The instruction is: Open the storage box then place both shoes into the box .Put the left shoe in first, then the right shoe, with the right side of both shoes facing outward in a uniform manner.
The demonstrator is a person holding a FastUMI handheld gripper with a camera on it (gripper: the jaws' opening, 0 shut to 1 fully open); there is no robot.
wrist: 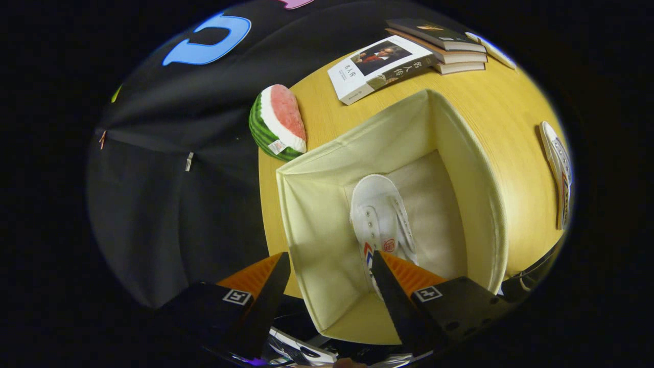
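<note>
The fingers [327,268] stand wide apart above the open storage box [317,214] and grip nothing; the left one hangs over the box's left wall and the right one over its inside. Just ahead of the right finger [403,278], a white shoe [378,214] lies on the floor of the box, toe pointing away, its heel end hidden behind that finger. The box, pale cream fabric, sits on a yellow wooden worktop [490,107]. Well to the right of the box, apart from it, the second shoe [558,171] rests on the worktop. Beyond the box's far left corner sits a watermelon-slice toy [278,122] at the worktop's edge. Farther still, an open book [380,66] lies beside a stack of books [444,46].
</note>
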